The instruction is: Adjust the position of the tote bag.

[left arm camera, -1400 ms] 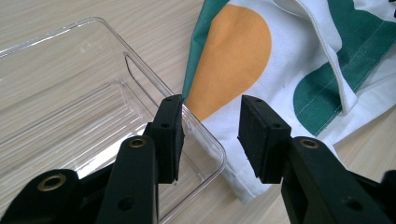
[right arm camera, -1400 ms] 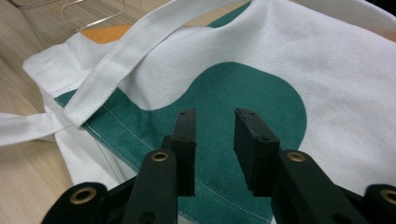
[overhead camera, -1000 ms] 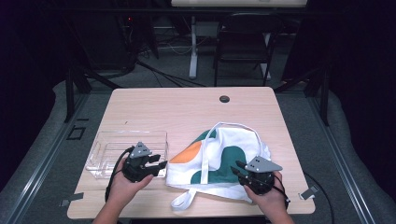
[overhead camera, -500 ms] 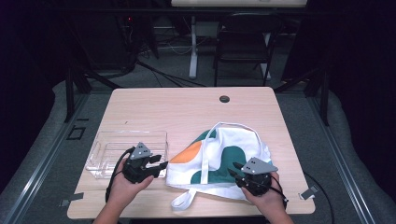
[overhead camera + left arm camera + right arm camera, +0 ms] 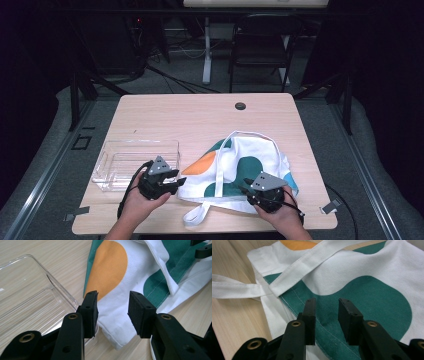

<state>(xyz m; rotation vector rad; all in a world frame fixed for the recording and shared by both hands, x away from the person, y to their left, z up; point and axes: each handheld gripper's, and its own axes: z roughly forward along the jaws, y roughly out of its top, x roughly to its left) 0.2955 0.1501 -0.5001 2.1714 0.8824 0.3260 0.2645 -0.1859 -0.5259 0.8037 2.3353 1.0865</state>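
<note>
Bag [image 5: 160, 267] cut off at top edge

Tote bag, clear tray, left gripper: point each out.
tote bag [image 5: 255, 167], high view, on its green patch.
clear tray [image 5: 125, 159], high view, on its floor.
left gripper [image 5: 113, 308], left gripper view, midway between its open jaws.

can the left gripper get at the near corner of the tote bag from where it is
Probably yes: the left gripper has open jaws just short of the tote bag corner, nothing between; the clear tray sits beside it.
</note>
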